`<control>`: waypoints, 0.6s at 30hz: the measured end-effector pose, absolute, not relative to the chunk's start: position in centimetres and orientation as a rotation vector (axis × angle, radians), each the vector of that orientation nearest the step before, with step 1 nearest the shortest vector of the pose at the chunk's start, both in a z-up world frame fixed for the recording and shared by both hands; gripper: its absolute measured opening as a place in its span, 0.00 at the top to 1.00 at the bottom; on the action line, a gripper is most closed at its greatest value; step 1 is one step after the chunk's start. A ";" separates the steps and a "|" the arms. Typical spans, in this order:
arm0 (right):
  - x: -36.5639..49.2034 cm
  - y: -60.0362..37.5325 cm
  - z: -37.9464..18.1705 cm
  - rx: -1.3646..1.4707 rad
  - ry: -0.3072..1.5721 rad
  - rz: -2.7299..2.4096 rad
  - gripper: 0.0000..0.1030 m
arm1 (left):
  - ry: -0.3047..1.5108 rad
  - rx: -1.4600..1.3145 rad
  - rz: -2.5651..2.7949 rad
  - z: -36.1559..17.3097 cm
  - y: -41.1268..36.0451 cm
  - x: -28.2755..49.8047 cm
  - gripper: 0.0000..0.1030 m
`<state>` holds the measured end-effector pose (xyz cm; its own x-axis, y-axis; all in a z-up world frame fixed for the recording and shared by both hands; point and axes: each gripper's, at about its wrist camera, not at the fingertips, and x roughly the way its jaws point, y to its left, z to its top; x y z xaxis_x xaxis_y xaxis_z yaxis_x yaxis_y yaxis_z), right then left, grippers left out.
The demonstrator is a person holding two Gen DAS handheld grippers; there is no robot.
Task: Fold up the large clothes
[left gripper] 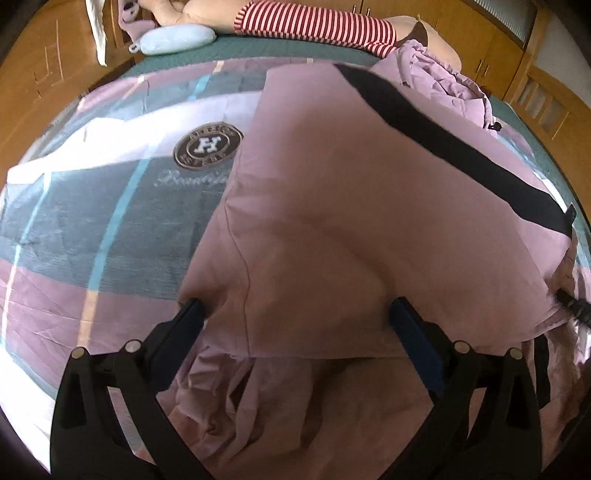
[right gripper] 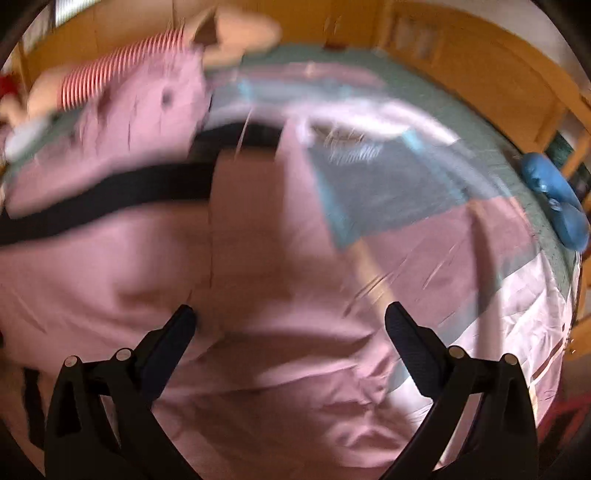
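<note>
A large pink garment (left gripper: 351, 206) with a black band (left gripper: 454, 144) lies partly folded on the bed. My left gripper (left gripper: 295, 314) is open, its fingers spread over the garment's near folded edge, holding nothing. In the blurred right wrist view the same pink garment (right gripper: 240, 266) with its black band (right gripper: 122, 192) fills the middle and left. My right gripper (right gripper: 291, 321) is open just above the cloth, empty. A black tip of the right gripper (left gripper: 576, 306) shows at the garment's right edge in the left wrist view.
The bed has a pink, grey and white patterned cover (left gripper: 110, 229) with a round logo (left gripper: 208, 146). A striped plush toy (left gripper: 314, 26) and a blue cushion (left gripper: 177, 38) lie at the far edge. A crumpled pink cloth (left gripper: 443, 77) lies far right. Wooden cabinets (right gripper: 480, 74) surround the bed.
</note>
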<state>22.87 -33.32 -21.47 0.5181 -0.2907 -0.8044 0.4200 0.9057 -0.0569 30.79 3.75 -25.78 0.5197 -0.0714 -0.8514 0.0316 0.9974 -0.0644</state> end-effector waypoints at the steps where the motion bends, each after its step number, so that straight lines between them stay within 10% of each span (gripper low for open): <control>1: 22.6 -33.5 -20.9 0.150 0.905 -0.442 0.01 | 1.009 -0.026 -0.060 -25.4 3.6 30.6 0.02; 11: 24.0 -35.5 -16.9 0.352 0.930 -0.297 0.01 | 1.025 0.017 -0.069 -25.0 2.9 30.0 0.02; 18: 42.7 -32.6 -11.0 0.272 0.878 -0.150 0.01 | 1.033 0.032 -0.092 -25.2 3.1 29.1 0.02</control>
<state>42.73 -32.59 -11.04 0.6313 -0.0184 -0.7753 0.2402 0.9552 0.1729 29.12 3.06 -25.25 0.5088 -0.0613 -0.8587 0.0913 0.9957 -0.0170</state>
